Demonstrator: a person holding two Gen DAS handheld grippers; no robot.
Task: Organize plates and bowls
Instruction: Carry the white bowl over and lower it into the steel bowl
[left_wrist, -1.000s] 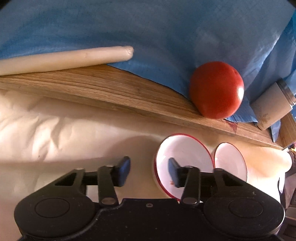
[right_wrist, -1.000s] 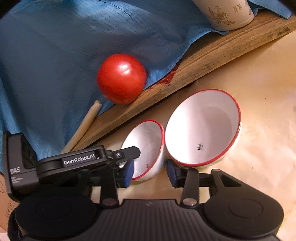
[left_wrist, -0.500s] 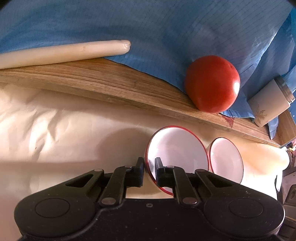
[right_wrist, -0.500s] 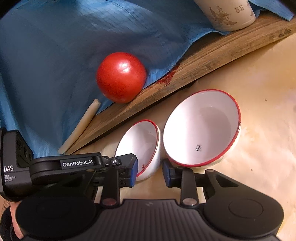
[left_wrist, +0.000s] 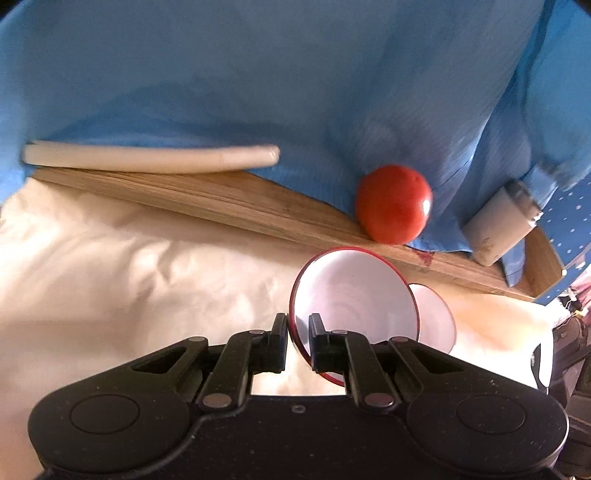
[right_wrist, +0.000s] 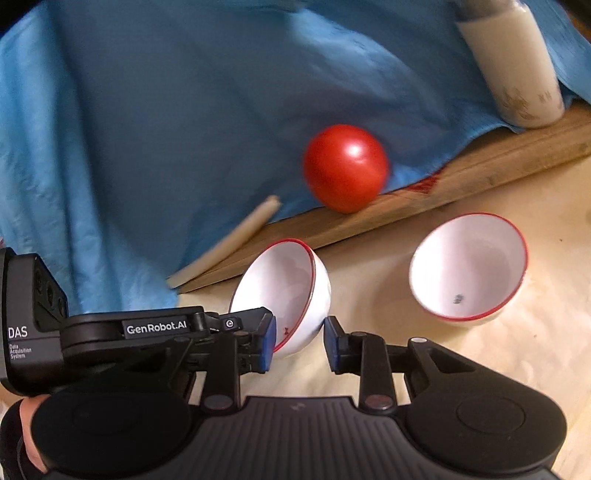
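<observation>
Two white bowls with red rims are in view. My left gripper (left_wrist: 298, 338) is shut on the near rim of the smaller bowl (left_wrist: 354, 299) and holds it tilted, above the cream cloth. In the right wrist view that held bowl (right_wrist: 286, 291) shows at centre, with the left gripper (right_wrist: 271, 338) on its rim. The second bowl (right_wrist: 469, 266) sits on the cloth to the right; it also shows behind the held bowl in the left wrist view (left_wrist: 436, 317). My right gripper (right_wrist: 299, 341) is open and empty just below the held bowl.
A red tomato (left_wrist: 393, 203) rests on a wooden ledge (left_wrist: 221, 199) against blue cloth (left_wrist: 258, 74). A long pale stick (left_wrist: 147, 158) lies on the ledge at left. A cream cup (right_wrist: 513, 70) stands at the right. A cream cloth (left_wrist: 110, 277) covers the table.
My left gripper closed on the smaller bowl's rim and lifted and tilted it away from the second bowl. Both cameras pulled back and the bowls now stand apart.
</observation>
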